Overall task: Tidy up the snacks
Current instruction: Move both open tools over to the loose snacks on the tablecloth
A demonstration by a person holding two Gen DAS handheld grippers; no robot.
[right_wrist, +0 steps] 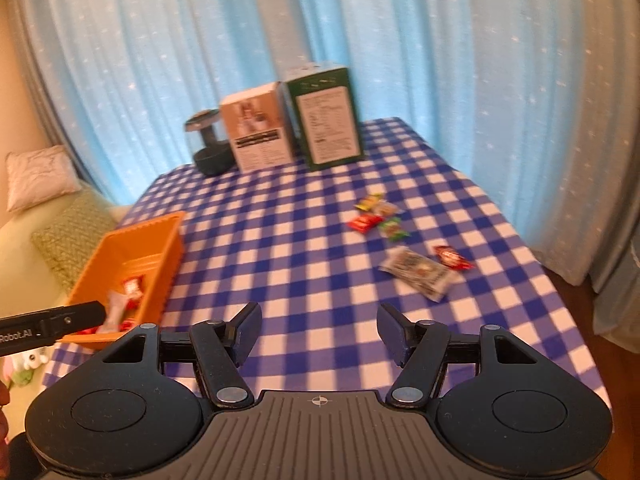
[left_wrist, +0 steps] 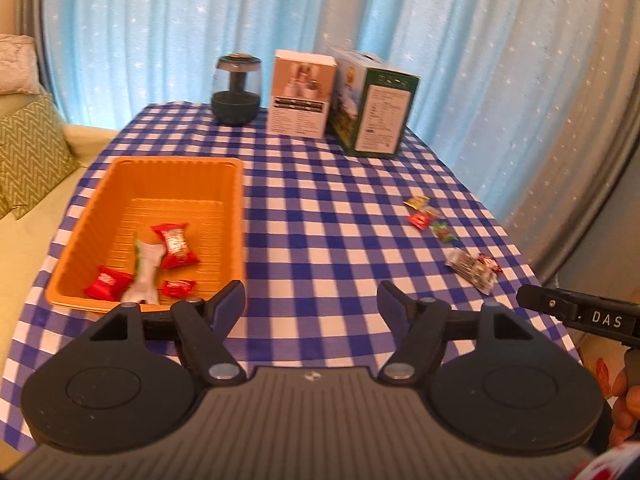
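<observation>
- The snacks are split in two lots — a loose scatter of small wrapped sweets (right_wrist: 376, 220) with a larger silvery packet (right_wrist: 420, 272) and a red sweet (right_wrist: 452, 258) near the worktop's right edge, and the ones already in the orange basket (left_wrist: 236, 208) toward its left edge.
- Inside the basket lie three red-wrapped sweets, the largest being this one (left_wrist: 176, 245), and a pale bone-shaped packet (left_wrist: 146, 272); most of its ribbed floor is bare, so I'd judge the sorting about half done.
- The basket sits well apart from the scatter, which is likely why each piece must be carried across the checked cloth (left_wrist: 320, 220).
- The left tool (left_wrist: 311, 300) hangs just beside the basket's near right corner, its fingers apart with nothing between them — it looks free for another piece.
- The right tool (right_wrist: 319, 326) is likewise spread and empty, over the near edge and aimed toward the scatter.
- At the far edge stand a dark jar-like thing (left_wrist: 237, 90), a white box (left_wrist: 302, 96) and a green box (left_wrist: 374, 108), touching side by side — out of the way of the work.
</observation>
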